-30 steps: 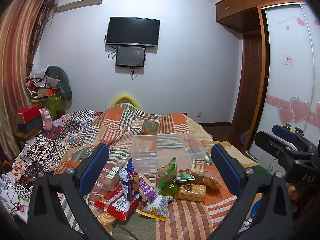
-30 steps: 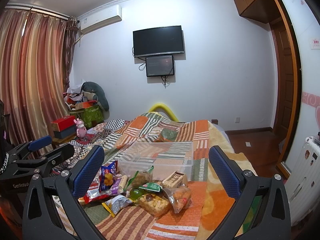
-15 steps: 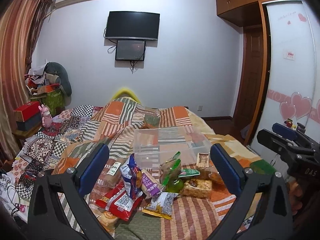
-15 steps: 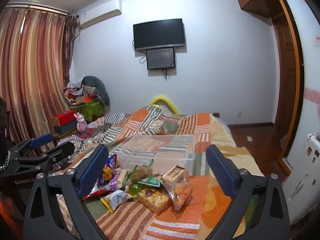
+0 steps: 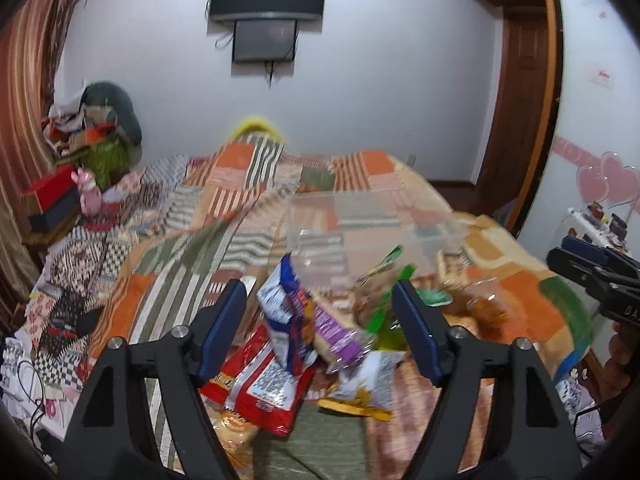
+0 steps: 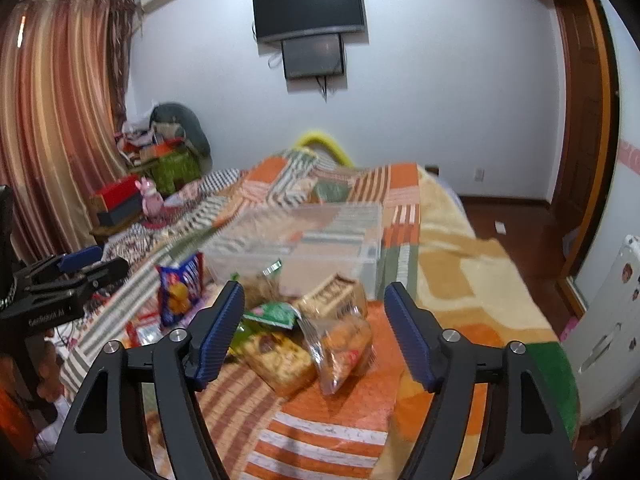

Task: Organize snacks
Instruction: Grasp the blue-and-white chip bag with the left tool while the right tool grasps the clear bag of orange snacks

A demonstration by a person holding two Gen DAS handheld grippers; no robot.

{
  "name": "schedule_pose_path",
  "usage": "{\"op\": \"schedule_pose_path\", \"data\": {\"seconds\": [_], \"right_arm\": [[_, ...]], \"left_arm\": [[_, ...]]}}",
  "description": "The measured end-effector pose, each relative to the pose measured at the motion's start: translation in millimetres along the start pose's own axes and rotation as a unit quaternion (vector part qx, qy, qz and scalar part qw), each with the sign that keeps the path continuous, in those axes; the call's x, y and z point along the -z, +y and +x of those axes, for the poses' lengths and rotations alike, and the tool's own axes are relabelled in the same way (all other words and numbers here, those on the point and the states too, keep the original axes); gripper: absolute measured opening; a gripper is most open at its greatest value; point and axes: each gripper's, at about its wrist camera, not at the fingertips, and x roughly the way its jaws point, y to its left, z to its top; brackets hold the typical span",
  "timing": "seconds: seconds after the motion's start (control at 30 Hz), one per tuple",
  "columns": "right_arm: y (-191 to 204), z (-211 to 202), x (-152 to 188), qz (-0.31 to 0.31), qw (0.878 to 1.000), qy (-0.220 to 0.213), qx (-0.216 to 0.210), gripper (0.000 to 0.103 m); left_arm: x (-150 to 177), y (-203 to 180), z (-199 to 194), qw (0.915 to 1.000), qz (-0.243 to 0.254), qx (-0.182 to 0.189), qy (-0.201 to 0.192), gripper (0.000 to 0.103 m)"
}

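Both grippers tilt down over the snack pile (image 5: 316, 332) on the patchwork bedspread (image 6: 444, 280), in front of the clear bin (image 6: 304, 240). The left gripper (image 5: 320, 332) and right gripper (image 6: 314, 334) have just been closing — jaws apart, gripping nothing. Motion blur smears the packets' labels.

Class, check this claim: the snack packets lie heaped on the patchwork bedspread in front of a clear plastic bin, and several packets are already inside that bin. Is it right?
Not quite. In the right wrist view the clear plastic bin holds no packets; the snack packets all lie heaped on the patchwork bedspread in front of it.
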Motion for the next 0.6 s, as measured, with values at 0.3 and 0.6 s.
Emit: {"op": "schedule_pose_path", "data": {"seconds": [0.3, 0.6], "right_arm": [[-24.3, 44.4, 11.4, 0.028, 0.997, 0.074, -0.011, 0.067], [-30.6, 75.7, 20.7, 0.043, 0.991, 0.12, -0.027, 0.067]], "left_arm": [[9.2, 27.3, 60.1, 0.9976, -0.026, -0.005, 0.065, 0.073], [13.7, 31.0, 109.8, 0.9945, -0.03, -0.003, 0.101, 0.073]]}}
